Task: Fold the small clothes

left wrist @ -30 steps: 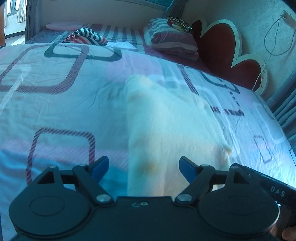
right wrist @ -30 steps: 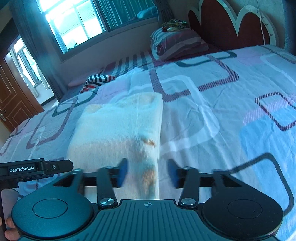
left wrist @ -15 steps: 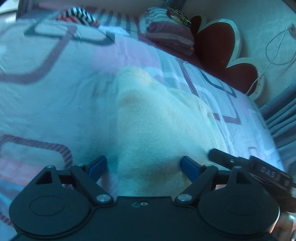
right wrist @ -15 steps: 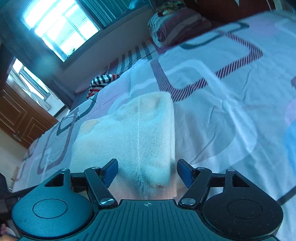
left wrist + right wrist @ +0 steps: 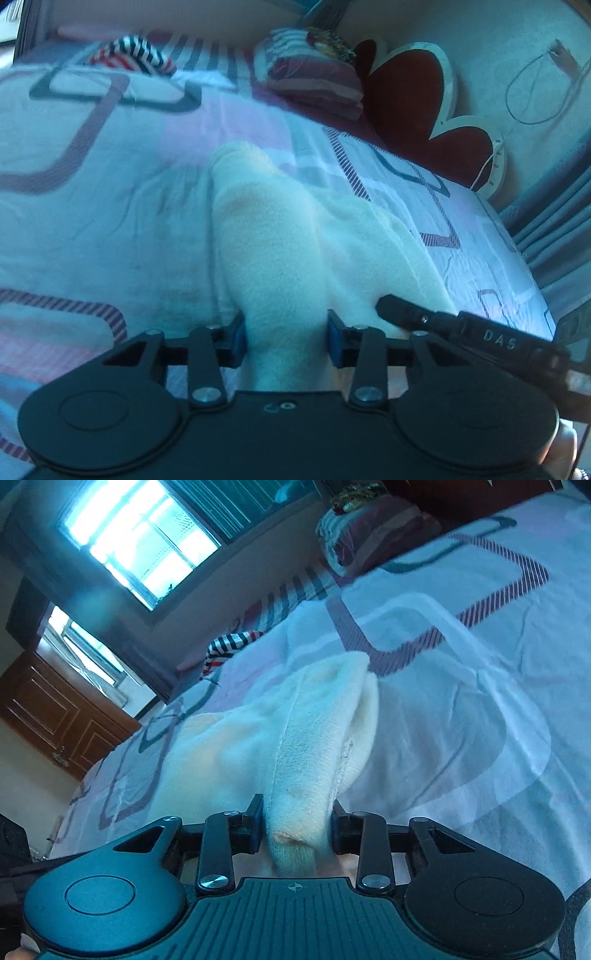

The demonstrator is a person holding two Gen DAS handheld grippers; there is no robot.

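Observation:
A cream fleece garment (image 5: 280, 236) lies on the patterned bedspread (image 5: 92, 206), stretching away from me. My left gripper (image 5: 284, 338) is shut on the garment's near left corner, with the cloth bunched between the blue pads. My right gripper (image 5: 297, 821) is shut on the near right corner of the same garment (image 5: 295, 723), and the edge is pulled up into a ridge. The right gripper's black finger (image 5: 413, 314) shows in the left wrist view, just right of the left gripper.
A striped garment (image 5: 129, 55) lies far back on the bed, also in the right wrist view (image 5: 229, 646). A striped pillow (image 5: 314, 85) leans by the red flower-shaped headboard (image 5: 417, 118). A window (image 5: 136, 539) and wooden door (image 5: 55, 716) are beyond the bed.
Both grippers moved down onto the garment's near edge and closed on it, going from open to gripping the cloth, which now bunches up between the pads.

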